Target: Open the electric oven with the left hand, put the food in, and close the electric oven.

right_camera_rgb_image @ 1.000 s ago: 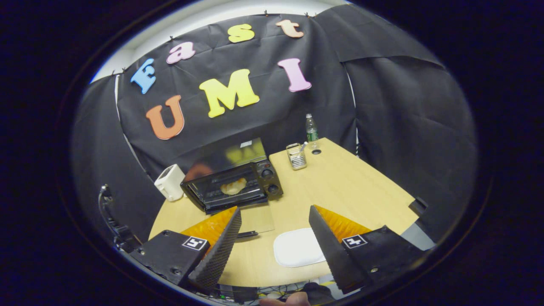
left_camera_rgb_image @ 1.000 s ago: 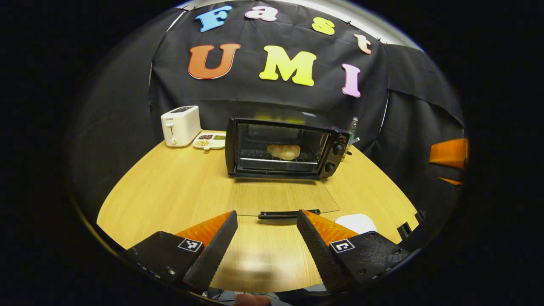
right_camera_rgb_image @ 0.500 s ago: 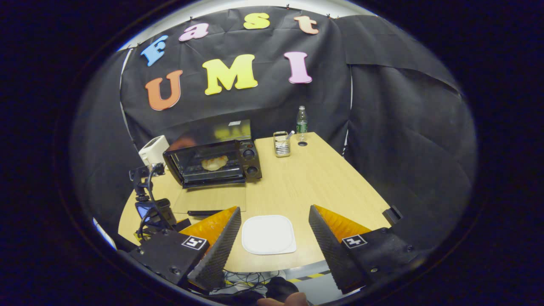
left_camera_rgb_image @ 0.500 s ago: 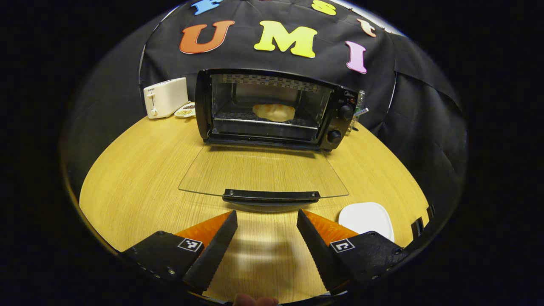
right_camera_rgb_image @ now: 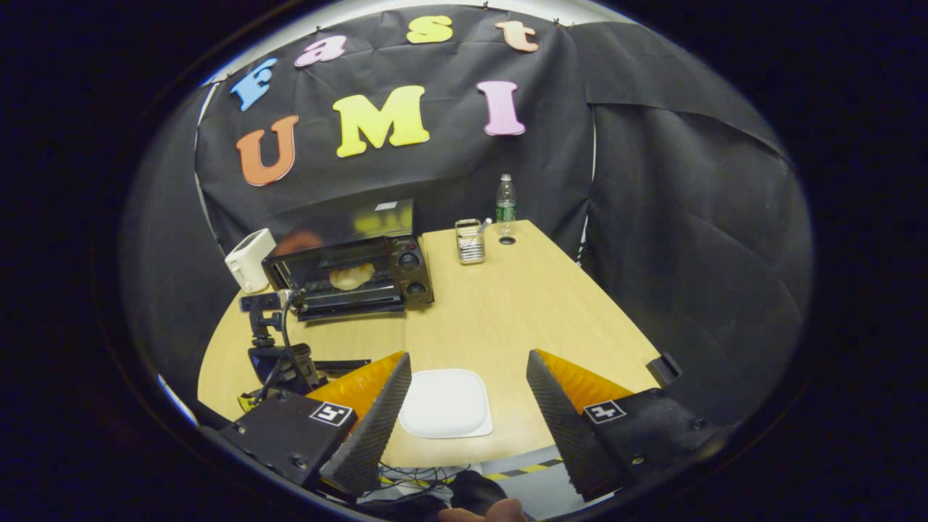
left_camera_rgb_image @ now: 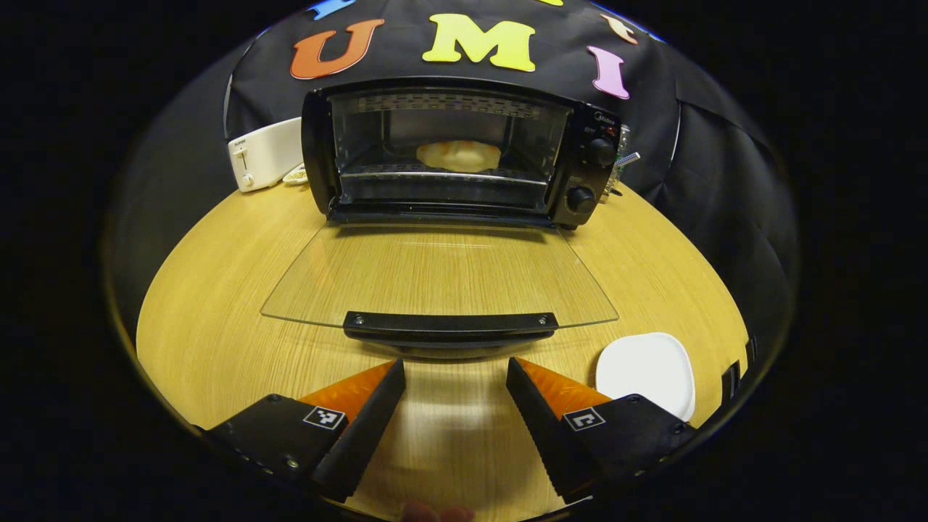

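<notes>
With its jaws standing wide and nothing between them, the left gripper (left_camera_rgb_image: pixel 455 373) hangs low over the surface (left_camera_rgb_image: pixel 217 290), just short of the door handle (left_camera_rgb_image: pixel 449 323). That dark bar runs along the free edge of the glass door (left_camera_rgb_image: pixel 442 272), which lies folded down flat in front of the electric oven (left_camera_rgb_image: pixel 453 148). The bar looks stiff and is the place to take hold, near its middle, so the door lifts evenly; the pane is slick, fragile, and likely weighty on its hinge. Inside, the food (left_camera_rgb_image: pixel 458 154) sits on the rack, pale and probably soft. The right gripper (right_camera_rgb_image: pixel 467 380), also wide and empty, hovers above a bare white plate (right_camera_rgb_image: pixel 444 403).
</notes>
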The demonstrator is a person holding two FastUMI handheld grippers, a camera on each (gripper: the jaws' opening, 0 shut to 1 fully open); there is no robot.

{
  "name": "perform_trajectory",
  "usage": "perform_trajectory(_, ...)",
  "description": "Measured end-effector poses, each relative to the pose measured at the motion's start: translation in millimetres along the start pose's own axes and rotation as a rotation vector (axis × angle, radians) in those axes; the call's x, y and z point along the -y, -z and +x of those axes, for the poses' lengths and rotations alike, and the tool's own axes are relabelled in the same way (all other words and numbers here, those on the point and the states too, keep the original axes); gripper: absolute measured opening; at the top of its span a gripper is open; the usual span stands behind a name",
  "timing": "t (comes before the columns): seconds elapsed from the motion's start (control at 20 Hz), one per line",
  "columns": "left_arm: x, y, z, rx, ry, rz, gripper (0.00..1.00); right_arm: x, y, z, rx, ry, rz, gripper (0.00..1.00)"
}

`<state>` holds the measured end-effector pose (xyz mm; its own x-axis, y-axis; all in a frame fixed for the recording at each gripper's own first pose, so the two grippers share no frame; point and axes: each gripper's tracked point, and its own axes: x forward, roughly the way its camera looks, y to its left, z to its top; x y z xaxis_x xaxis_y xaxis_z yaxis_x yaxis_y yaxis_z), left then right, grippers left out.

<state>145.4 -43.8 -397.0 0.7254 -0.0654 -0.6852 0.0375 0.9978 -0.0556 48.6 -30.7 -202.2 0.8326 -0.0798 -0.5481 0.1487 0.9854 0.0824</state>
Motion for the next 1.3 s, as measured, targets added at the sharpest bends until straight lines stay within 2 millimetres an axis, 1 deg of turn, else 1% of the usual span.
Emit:
perform_trajectory(0.1,-2.3,-6.5,3.7,0.010,-0.010,0.014,0.94,0.3,-0.3,2.3,-0.004,-0.001,0.000,0.97)
perform_trajectory(0.2,-1.7,-6.1,3.8,0.005,-0.004,0.001,0.93,0.1,-1.6,3.4,-0.004,-0.002,0.001,0.97)
perform_trajectory(0.35,0.9,-13.4,-2.7,0.007,0.009,-0.009,0.93,-0.3,-3.2,3.5,-0.007,0.001,0.009,0.97)
perform_trajectory(0.45,1.6,-23.6,-11.1,0.028,0.009,-0.004,0.93,-1.5,-2.3,2.5,-0.011,0.000,0.017,0.97)
perform_trajectory(0.55,1.2,-41.6,-21.9,0.067,0.008,-0.001,0.93,-4.3,-2.1,0.4,-0.010,-0.006,0.026,0.97)
perform_trajectory(0.65,2.7,-64.9,-32.7,0.114,0.010,0.004,0.94,-5.9,-2.1,-0.1,-0.006,-0.012,0.035,0.97)
perform_trajectory(0.75,2.9,-93.3,-42.0,0.171,0.010,0.030,0.94,-7.2,-1.9,-1.1,-0.011,-0.023,0.057,0.97)
perform_trajectory(0.8,1.0,-111.3,-44.3,0.201,0.000,0.041,0.96,-9.0,0.7,-6.8,-0.011,-0.032,0.070,1.00)
perform_trajectory(0.85,-1.7,-127.6,-43.8,0.225,-0.006,0.042,0.96,-10.0,-1.4,-6.7,-0.010,-0.040,0.079,1.00)
perform_trajectory(0.9,-2.5,-142.2,-42.0,0.243,-0.010,0.037,0.96,-8.1,-5.4,-6.8,-0.003,-0.046,0.085,0.97)
perform_trajectory(1.0,-4.5,-168.8,-41.3,0.282,-0.029,0.036,0.95,-5.1,-20.9,-8.1,0.027,-0.055,0.083,0.97)
perform_trajectory(1.05,-5.5,-185.7,-42.1,0.304,-0.036,0.038,0.96,-2.5,-30.6,-8.1,0.048,-0.059,0.074,0.97)
perform_trajectory(1.15,-5.3,-201.0,-48.4,0.336,-0.042,0.030,0.95,0.7,-52.6,-7.4,0.100,-0.067,0.045,0.97)
perform_trajectory(1.3,-1.3,-226.5,-69.3,0.399,-0.034,0.010,0.94,-0.7,-89.2,-2.4,0.186,-0.096,-0.009,1.00)
